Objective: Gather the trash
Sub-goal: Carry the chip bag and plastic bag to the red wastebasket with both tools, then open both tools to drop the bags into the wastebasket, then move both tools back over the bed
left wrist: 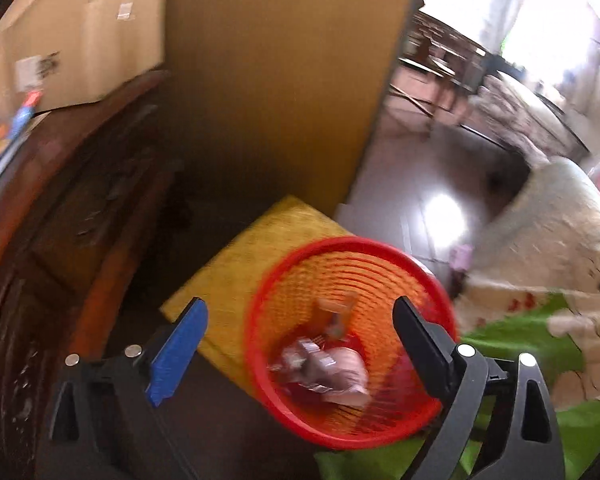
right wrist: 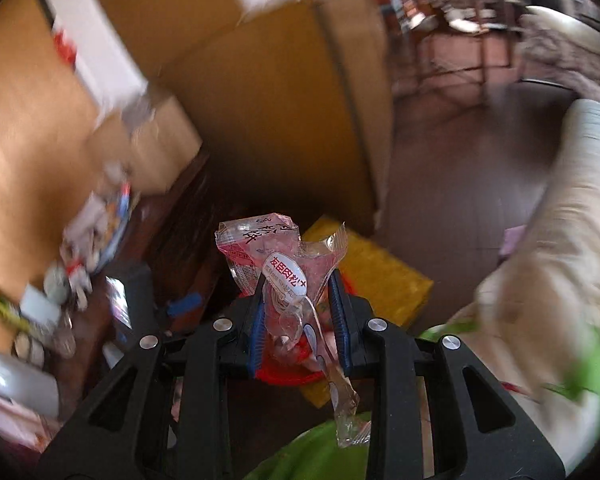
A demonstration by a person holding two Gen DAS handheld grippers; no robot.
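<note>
A red mesh trash basket (left wrist: pixel 428 276) stands on the floor by a yellow cushion (left wrist: pixel 236 276); crumpled wrappers (left wrist: pixel 328 372) lie in its bottom. My left gripper (left wrist: pixel 300 316) is open and empty, its fingers spread above the basket's near rim. My right gripper (right wrist: pixel 298 284) is shut on a clear pink snack wrapper (right wrist: pixel 276 256) with red print, which sticks up between the fingers and trails down toward the camera. A bit of the red basket (right wrist: pixel 288 378) shows below the right gripper's fingers.
A dark wooden cabinet (left wrist: pixel 80 208) stands at left with cardboard boxes (left wrist: pixel 100 52) on top. A tall brown panel (left wrist: pixel 276 80) stands behind the basket. A cluttered tabletop (right wrist: pixel 60 280) is at left in the right wrist view. A sofa with a pale cover (left wrist: pixel 552 240) and green cloth (left wrist: pixel 540 340) is at right.
</note>
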